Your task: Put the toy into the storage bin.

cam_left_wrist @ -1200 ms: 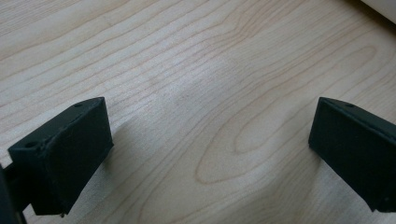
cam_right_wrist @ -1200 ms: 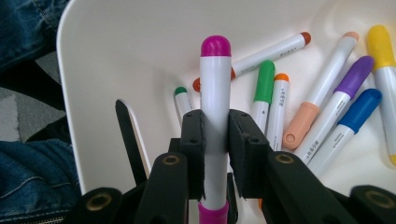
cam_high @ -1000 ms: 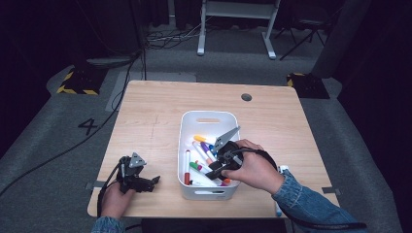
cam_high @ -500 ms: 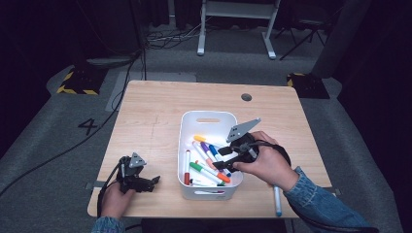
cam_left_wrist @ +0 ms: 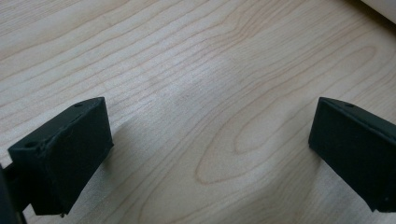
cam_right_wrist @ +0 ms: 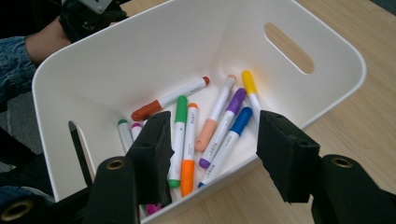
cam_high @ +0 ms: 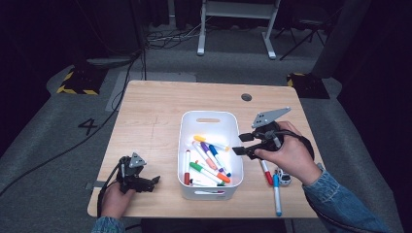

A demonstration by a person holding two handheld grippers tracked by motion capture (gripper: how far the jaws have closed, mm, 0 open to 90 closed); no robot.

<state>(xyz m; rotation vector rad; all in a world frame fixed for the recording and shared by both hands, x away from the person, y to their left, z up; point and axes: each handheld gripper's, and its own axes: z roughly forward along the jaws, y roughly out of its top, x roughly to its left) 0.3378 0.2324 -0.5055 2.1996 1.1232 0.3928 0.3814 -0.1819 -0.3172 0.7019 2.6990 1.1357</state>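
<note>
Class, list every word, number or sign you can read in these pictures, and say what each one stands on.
"4": on the grey floor, left of the table.
Yellow-and-black hazard stripes, no words: on floor plates behind the table.
Print on the markers in the white bin: too small and blurred to read.
Nothing else is legible.

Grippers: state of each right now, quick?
Left gripper: open, nothing between the jaws, bare table under it.
Right gripper: open and empty, jaws have just been opening, above the white bin of markers.
</note>
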